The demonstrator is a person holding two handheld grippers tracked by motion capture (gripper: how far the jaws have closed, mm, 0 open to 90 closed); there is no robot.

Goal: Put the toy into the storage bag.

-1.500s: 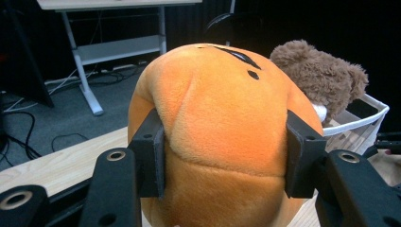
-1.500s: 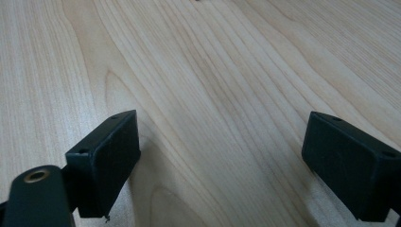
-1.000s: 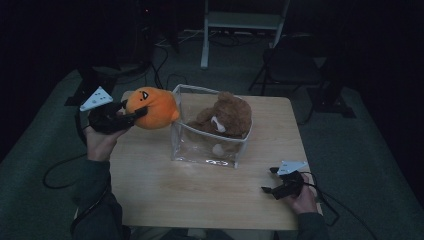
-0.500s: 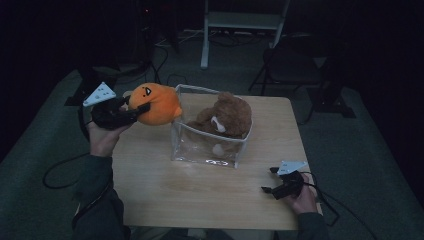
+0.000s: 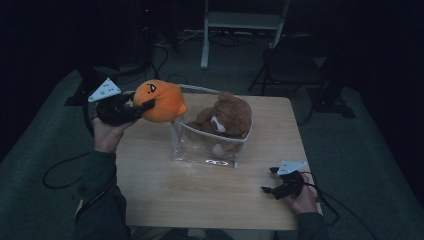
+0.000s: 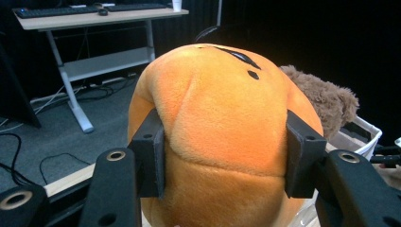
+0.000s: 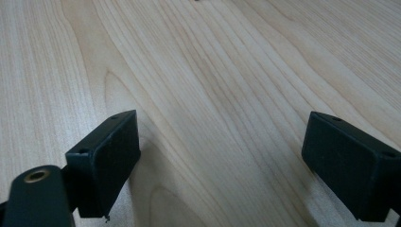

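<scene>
An orange plush toy (image 5: pixel 160 101) with a black stitched face hangs in the air at the left rim of a clear plastic box (image 5: pixel 200 150). My left gripper (image 5: pixel 145 106) is shut on it; in the left gripper view both pads press into the orange plush toy (image 6: pixel 222 123). A brown teddy bear (image 5: pixel 225 117) sits inside the box, and the brown teddy bear (image 6: pixel 326 97) peeks out behind the orange toy. My right gripper (image 5: pixel 270 180) rests open near the table's front right edge, with only bare wood between the pads of my right gripper (image 7: pixel 222 161).
The wooden table (image 5: pixel 165 190) has bare surface in front of the box. Behind it stand a dark chair (image 5: pixel 290 65) and a white desk frame (image 5: pixel 240 22). Cables (image 5: pixel 60 170) trail over the floor at the left.
The left gripper has lifted the orange plush slightly and carried it a little right, closer to the box's rim. The right gripper has stayed where it was.
</scene>
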